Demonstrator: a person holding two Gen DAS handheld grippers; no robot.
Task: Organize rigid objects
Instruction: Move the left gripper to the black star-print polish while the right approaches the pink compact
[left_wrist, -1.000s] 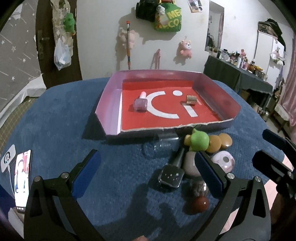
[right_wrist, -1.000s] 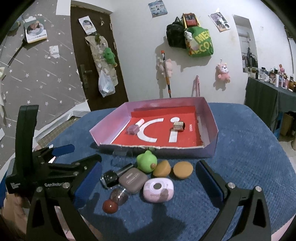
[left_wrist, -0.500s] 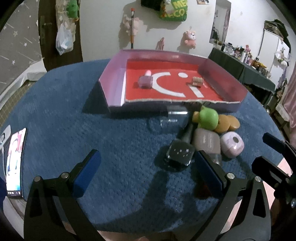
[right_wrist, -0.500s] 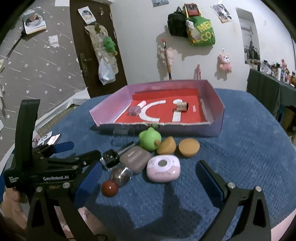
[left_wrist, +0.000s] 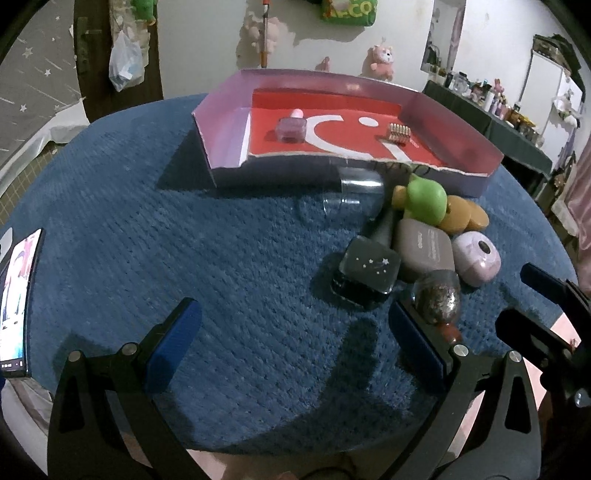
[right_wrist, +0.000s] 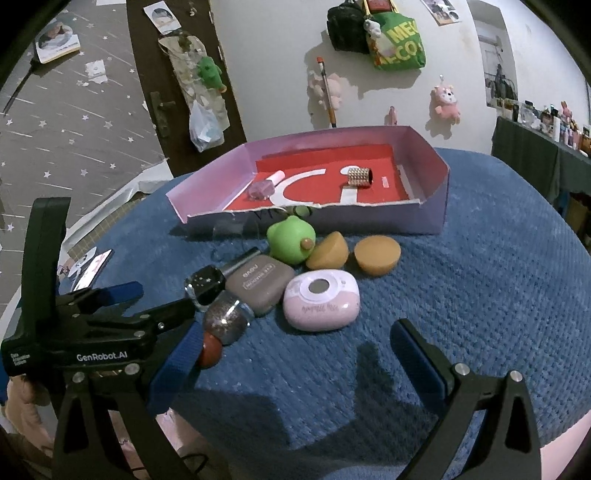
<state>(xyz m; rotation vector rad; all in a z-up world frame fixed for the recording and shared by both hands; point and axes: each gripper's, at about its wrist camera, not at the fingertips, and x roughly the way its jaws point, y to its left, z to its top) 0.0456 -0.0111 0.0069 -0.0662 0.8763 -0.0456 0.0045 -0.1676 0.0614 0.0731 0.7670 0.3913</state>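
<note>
A pink-walled tray (left_wrist: 221, 122) (right_wrist: 432, 177) with a red floor holds a small pink bottle (left_wrist: 291, 127) (right_wrist: 263, 189) and a studded gold cylinder (left_wrist: 398, 132) (right_wrist: 358, 177). In front of it lies a cluster: green toy (left_wrist: 424, 197) (right_wrist: 291, 238), two tan domes (right_wrist: 376, 254), taupe case (left_wrist: 424, 249) (right_wrist: 260, 284), lilac case (left_wrist: 478, 258) (right_wrist: 321, 304), black star bottle (left_wrist: 367, 275) (right_wrist: 207, 286), glitter ball (left_wrist: 437, 297) (right_wrist: 225, 319), red ball (right_wrist: 209, 350), clear cup (left_wrist: 351, 195). My left gripper (left_wrist: 295, 347) is open beside the cluster. My right gripper (right_wrist: 295, 362) is open just before it.
A phone (left_wrist: 14, 295) (right_wrist: 92, 273) lies at the left edge of the blue-carpeted round table (left_wrist: 184, 240). The left gripper's body (right_wrist: 92, 332) shows at the right wrist view's left. A dark cluttered shelf (left_wrist: 480, 122) stands at the far right.
Both grippers have dropped lower and moved closer to the cluster of objects. The left gripper's right finger now sits next to the glitter ball. No object has moved.
</note>
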